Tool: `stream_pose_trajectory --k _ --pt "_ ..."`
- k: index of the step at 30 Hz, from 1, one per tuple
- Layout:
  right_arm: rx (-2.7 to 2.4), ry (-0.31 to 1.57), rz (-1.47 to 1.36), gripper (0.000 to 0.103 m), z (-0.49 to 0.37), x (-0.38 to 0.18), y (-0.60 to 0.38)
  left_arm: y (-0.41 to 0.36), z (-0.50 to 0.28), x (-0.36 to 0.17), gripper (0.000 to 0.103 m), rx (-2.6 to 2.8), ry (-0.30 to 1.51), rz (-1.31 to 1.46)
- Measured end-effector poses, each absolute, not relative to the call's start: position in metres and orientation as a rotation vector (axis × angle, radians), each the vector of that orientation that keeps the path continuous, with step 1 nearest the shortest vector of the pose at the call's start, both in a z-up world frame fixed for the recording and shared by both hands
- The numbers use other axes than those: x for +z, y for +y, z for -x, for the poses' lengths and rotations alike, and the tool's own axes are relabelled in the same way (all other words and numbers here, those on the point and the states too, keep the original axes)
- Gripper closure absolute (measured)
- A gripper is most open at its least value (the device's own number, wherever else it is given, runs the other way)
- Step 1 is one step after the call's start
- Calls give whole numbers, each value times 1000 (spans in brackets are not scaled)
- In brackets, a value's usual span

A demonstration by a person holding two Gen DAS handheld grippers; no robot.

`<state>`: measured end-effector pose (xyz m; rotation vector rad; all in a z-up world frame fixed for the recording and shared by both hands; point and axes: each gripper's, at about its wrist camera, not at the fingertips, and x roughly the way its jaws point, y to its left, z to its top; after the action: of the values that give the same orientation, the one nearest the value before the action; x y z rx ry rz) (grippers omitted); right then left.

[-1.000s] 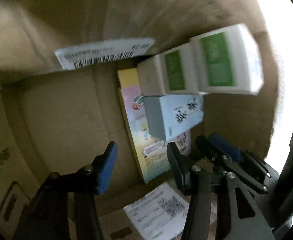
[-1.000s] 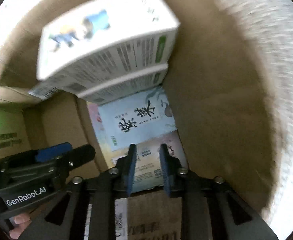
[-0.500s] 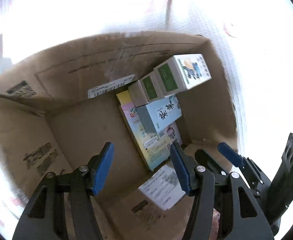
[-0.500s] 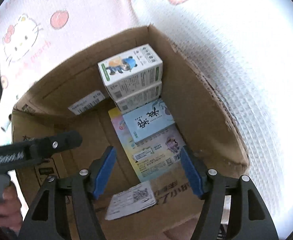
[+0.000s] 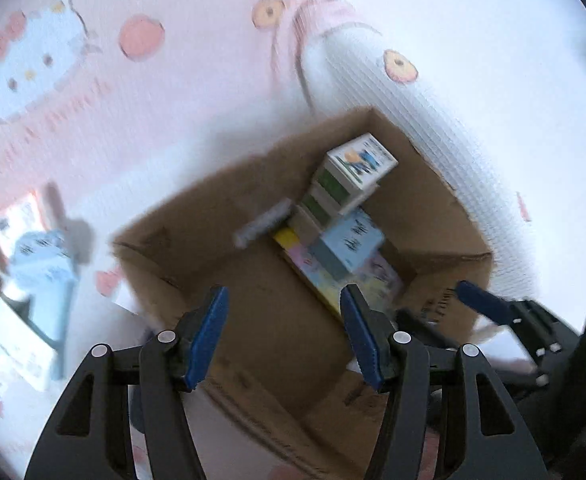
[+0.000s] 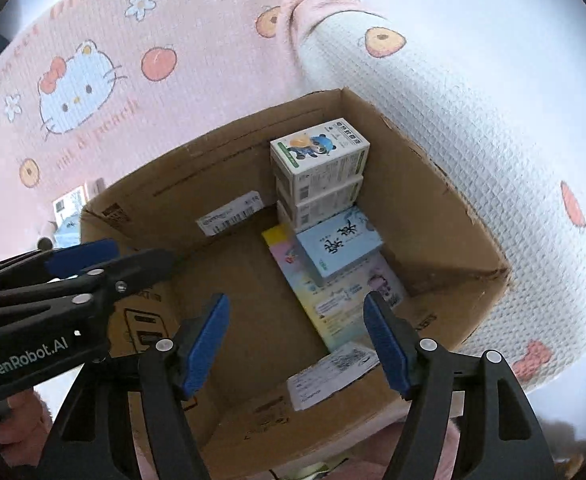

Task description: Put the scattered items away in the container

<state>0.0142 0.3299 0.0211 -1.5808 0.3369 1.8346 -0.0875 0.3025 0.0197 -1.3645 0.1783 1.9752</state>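
Note:
An open cardboard box [image 6: 229, 152] stands on a pink cartoon blanket. Inside, a white panda carton [image 6: 317, 152] tops a second white carton [image 6: 321, 200]. In front of them a light blue carton [image 6: 341, 244] lies on a flat colourful box [image 6: 333, 304]. My right gripper [image 6: 297, 344] hovers above the box, its jaws opening wide with nothing between them. My left gripper [image 5: 285, 336] hangs open and empty above the same box [image 5: 253, 280]. The left gripper [image 6: 125, 258] also shows beside the box's left wall.
Loose items lie on the blanket left of the box: a light blue carton [image 5: 41, 256] and a white printed carton [image 5: 13, 344]. A white waffle-knit cover [image 6: 473, 128] runs along the box's right side. A hand [image 6: 17, 428] holds the left tool.
Both grippers have risen out of the box, so its rim and the blanket now show. The right jaws went from nearly shut to wide. The left view has rolled.

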Motion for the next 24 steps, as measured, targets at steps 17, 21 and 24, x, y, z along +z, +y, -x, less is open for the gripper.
stream_pose_trajectory --k 17,21,24 --pt "1837 287 1571 35 -38 35 326 318 41 37 40 2202 489 1051" --pt "1848 290 1567 35 -42 39 325 321 33 38 40 2248 548 996" --pt "1853 296 1552 35 -45 44 325 321 29 42 40 2247 545 972"
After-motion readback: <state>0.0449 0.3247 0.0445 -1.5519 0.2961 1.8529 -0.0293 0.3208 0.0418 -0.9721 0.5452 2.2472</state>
